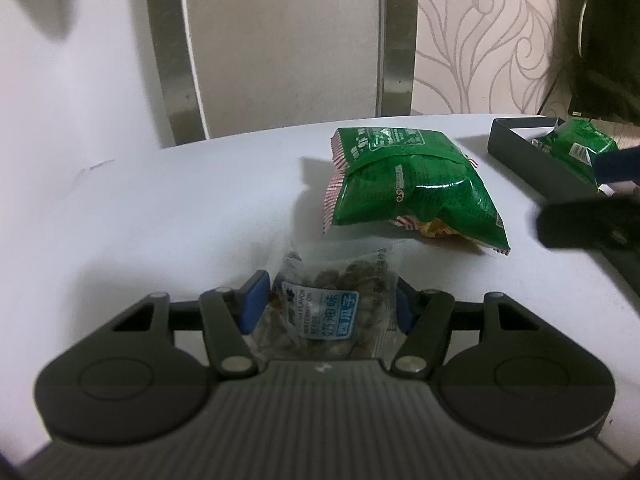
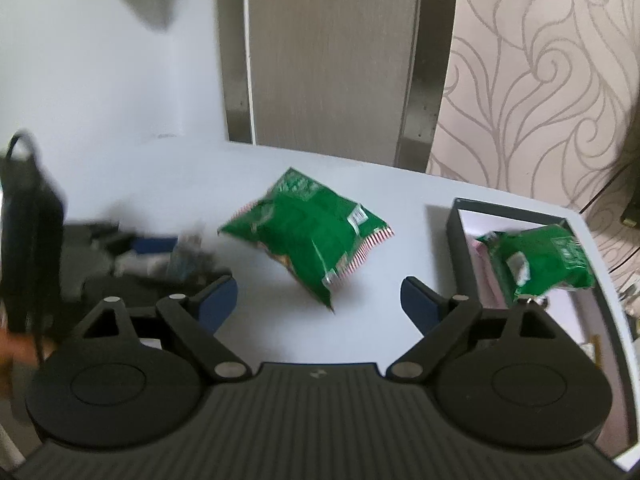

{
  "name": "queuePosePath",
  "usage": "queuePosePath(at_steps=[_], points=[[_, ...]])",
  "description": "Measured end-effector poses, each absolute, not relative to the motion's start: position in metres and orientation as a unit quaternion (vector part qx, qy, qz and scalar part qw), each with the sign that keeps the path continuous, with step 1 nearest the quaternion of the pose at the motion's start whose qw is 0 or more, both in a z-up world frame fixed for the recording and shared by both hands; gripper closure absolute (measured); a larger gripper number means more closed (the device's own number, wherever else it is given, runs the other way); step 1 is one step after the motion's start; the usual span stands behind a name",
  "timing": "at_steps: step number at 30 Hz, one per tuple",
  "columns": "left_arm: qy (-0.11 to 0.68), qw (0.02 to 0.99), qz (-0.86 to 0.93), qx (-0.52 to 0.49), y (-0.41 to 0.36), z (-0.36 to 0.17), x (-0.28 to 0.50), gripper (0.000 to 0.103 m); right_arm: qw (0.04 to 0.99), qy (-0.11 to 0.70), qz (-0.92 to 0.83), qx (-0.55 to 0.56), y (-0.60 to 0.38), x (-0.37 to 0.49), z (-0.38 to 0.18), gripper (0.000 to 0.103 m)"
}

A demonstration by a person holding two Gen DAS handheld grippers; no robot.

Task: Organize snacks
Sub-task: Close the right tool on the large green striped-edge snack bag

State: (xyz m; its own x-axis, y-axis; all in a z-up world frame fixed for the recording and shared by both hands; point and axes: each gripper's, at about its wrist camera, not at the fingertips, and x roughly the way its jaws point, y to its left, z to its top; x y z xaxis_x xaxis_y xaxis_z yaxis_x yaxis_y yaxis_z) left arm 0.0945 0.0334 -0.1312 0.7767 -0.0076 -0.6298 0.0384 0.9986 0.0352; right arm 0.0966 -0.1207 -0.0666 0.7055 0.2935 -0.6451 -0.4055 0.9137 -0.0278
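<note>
1. Nearest the left wrist camera, the left gripper (image 1: 326, 306) was closed on a clear seed packet (image 1: 334, 304), its blue pads pressing the packet's two sides.
2. The seed packet had a blue and white label with printed text, and brown seeds showed through the film; it sat low over the white tabletop (image 1: 160, 216).
3. Just beyond it on the tabletop lay a large green snack bag (image 1: 408, 188) with red-and-white striped seams, puffed up and apart from the packet.
4. In the right wrist view, the right gripper (image 2: 320, 304) stood wide open with nothing between its blue pads, above bare tabletop.
5. The large green snack bag lay ahead of the right gripper, slightly left of centre, not touched by either finger.
6. To the right stood a dark-walled tray (image 2: 456, 248) with a pale floor, near the tabletop's right edge.
7. A smaller green snack bag (image 2: 548, 264) lay inside the tray, toward its far end.
8. At the left edge of the right wrist view the left gripper appeared motion-blurred, with the seed packet in its grasp.
9. Behind the tabletop rose a white wall, a grey panel (image 1: 280, 40) with metallic edges, and swirl-patterned wallpaper (image 2: 540, 80).
</note>
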Motion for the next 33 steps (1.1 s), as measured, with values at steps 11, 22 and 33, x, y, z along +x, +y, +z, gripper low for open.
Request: queuePosePath(at_steps=[11, 22, 33], points=[[0.340, 0.940, 0.001, -0.001, 0.040, -0.128, 0.085, 0.038, 0.932, 0.341, 0.118, 0.012, -0.088, 0.150, -0.079, 0.008], [0.346, 0.938, 0.015, -0.005, 0.045, -0.127, 0.080, 0.038, 0.919, 0.387, 0.049, 0.057, -0.064, 0.197, -0.104, 0.006], [0.348, 0.937, 0.028, -0.005, 0.047, -0.126, 0.081, 0.038, 0.910, 0.406, 0.078, 0.017, -0.055, 0.201, -0.123, 0.001]])
